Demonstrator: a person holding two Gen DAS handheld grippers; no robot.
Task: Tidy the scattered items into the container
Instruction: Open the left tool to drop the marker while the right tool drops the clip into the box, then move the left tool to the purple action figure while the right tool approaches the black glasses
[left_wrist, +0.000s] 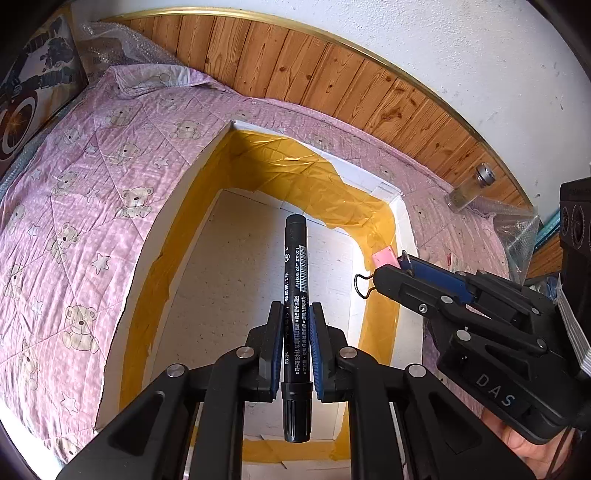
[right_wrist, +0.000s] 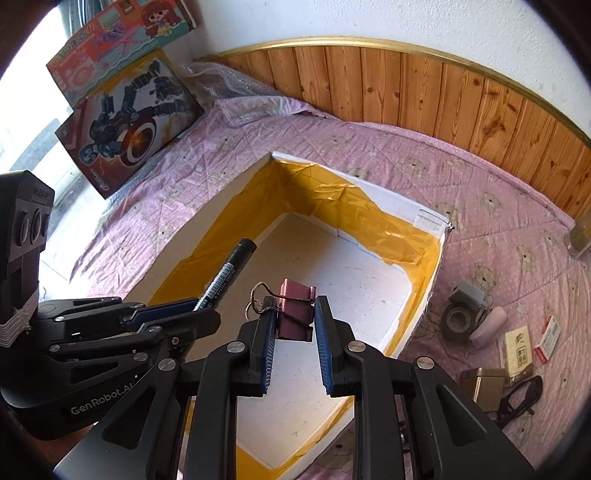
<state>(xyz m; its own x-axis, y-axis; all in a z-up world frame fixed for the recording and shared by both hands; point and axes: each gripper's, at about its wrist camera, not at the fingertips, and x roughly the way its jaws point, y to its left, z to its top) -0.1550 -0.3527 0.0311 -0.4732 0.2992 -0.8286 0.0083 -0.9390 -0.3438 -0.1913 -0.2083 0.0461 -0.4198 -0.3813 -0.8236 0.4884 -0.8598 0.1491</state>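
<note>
Black marker (left_wrist: 295, 295) is clamped between the fingers of the left gripper (left_wrist: 295, 314), above the open white foam box (right_wrist: 424, 291) lined with yellow tape. Pink binder clip (right_wrist: 295, 314) sits between the right gripper's (right_wrist: 295, 321) fingers; it touches the left finger, and a gap shows at the right one. More small items lie on the pink quilt (right_wrist: 369, 147) right of the box.

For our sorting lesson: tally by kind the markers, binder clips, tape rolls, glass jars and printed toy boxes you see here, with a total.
Marker: 1
Binder clip: 1
Tape roll: 1
Glass jar: 1
Printed toy boxes: 2
Total: 6
</note>
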